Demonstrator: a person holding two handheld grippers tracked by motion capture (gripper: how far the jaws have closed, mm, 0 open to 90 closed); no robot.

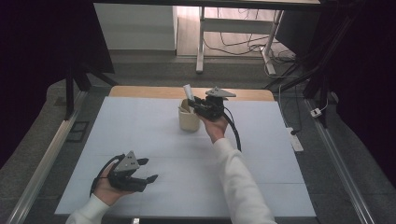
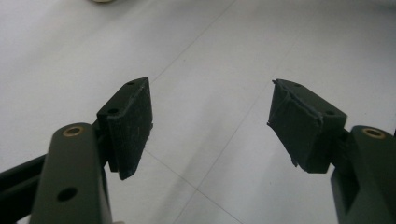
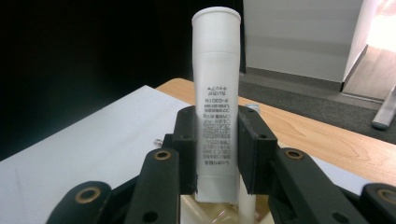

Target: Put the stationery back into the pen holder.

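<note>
A white tube [image 3: 215, 88] with small black print stands cap-end up, clamped between the pads of my right gripper [image 3: 215, 149]. In the high view that right gripper [image 1: 200, 105] holds the tube [image 1: 187, 91] just over a cream cup [image 1: 188, 119] at the middle back of the mat. The cup's rim [image 3: 210, 212] lies right under the tube's lower end. My left gripper [image 1: 148, 170] rests near the mat's front left. Its jaws stand wide apart over bare mat, and its pads [image 2: 133, 126] have nothing between them.
A pale mat [image 1: 140, 135] covers a wooden table [image 1: 140, 91], whose far edge shows behind the cup. Desk legs and cables stand on the floor beyond. Dark stands flank the table on both sides.
</note>
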